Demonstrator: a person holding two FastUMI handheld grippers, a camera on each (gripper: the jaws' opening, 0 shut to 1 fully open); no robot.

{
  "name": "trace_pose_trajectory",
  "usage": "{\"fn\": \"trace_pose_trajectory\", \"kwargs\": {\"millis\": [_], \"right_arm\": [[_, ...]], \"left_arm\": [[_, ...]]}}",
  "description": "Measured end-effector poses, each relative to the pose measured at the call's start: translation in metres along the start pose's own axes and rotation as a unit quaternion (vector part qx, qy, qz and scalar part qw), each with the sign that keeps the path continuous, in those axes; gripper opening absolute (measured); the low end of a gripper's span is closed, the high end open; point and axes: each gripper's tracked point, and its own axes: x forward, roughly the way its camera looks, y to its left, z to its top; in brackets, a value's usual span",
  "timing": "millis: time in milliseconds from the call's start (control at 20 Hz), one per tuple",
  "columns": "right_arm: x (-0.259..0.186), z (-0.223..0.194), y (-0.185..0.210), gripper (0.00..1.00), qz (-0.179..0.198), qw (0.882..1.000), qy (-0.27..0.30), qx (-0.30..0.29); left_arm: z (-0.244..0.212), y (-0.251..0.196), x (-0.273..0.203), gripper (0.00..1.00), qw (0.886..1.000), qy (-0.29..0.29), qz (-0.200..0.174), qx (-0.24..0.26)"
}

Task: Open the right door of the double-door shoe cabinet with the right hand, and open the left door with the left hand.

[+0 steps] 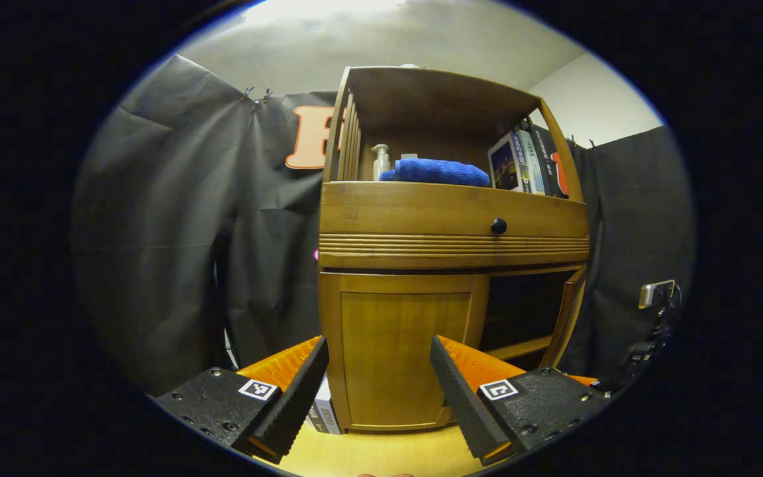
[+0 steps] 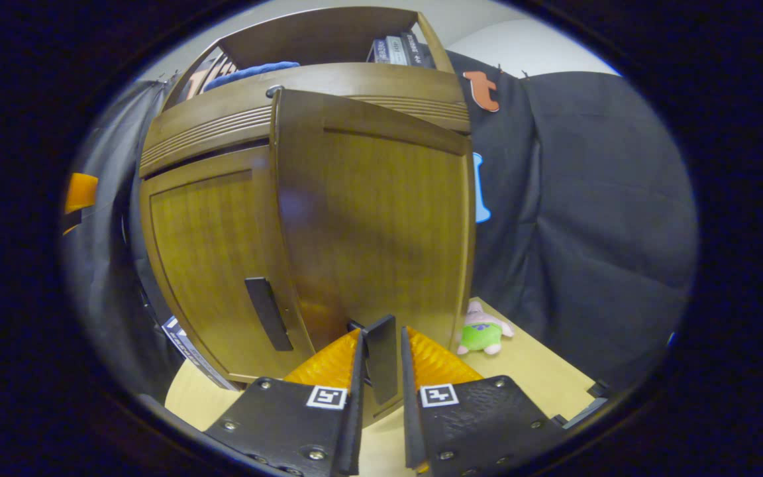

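Observation:
In the right gripper view, the wooden shoe cabinet's right door (image 2: pixel 375 218) stands swung out towards me. My right gripper (image 2: pixel 381 334) is shut on that door's black handle (image 2: pixel 381 361). The left door (image 2: pixel 216 258) lies flat and closed, and its black handle (image 2: pixel 269 313) is free. In the left gripper view, the left door (image 1: pixel 401 351) is closed straight ahead. My left gripper (image 1: pixel 378 371) is open a short way in front of it, touching nothing. Beside it the dark opening (image 1: pixel 527 311) shows behind the swung right door (image 1: pixel 570 318).
Above the doors is a drawer with a black knob (image 1: pixel 499 226). The open shelf holds a blue towel (image 1: pixel 438 171), a pump bottle (image 1: pixel 381 161) and books (image 1: pixel 527 162). A small plush toy (image 2: pixel 484 331) lies on the wooden table (image 2: pixel 540 371) right of the cabinet.

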Motion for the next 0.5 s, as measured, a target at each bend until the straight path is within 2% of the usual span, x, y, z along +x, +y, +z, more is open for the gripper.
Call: {"fn": "trace_pose_trajectory", "kwargs": {"millis": [150,200,300,350,400,500], "right_arm": [[-0.01,-0.002,-0.015,0.27,-0.013,1.0,0.001,0.002],[-0.013,-0.001,-0.022,0.26,-0.017,1.0,0.0,0.003],[-0.019,-0.002,-0.034,0.26,-0.027,1.0,0.002,0.005],[-0.023,-0.003,-0.038,0.26,-0.031,0.999,0.003,0.006],[-0.025,-0.003,-0.042,0.26,-0.034,0.999,0.002,0.006],[-0.028,-0.004,-0.053,0.26,-0.04,0.999,0.002,0.005]], "left_arm": [[-0.004,-0.021,0.006,0.92,1.0,0.004,-0.025,-0.007],[-0.007,-0.029,0.007,0.95,0.999,0.006,-0.033,-0.009],[-0.011,-0.046,0.012,0.95,0.999,0.013,-0.051,-0.011],[-0.014,-0.053,0.013,0.92,0.998,0.015,-0.059,-0.011],[-0.015,-0.06,0.014,0.95,0.998,0.016,-0.064,-0.012],[-0.018,-0.072,0.018,0.95,0.997,0.019,-0.074,-0.014]]}}
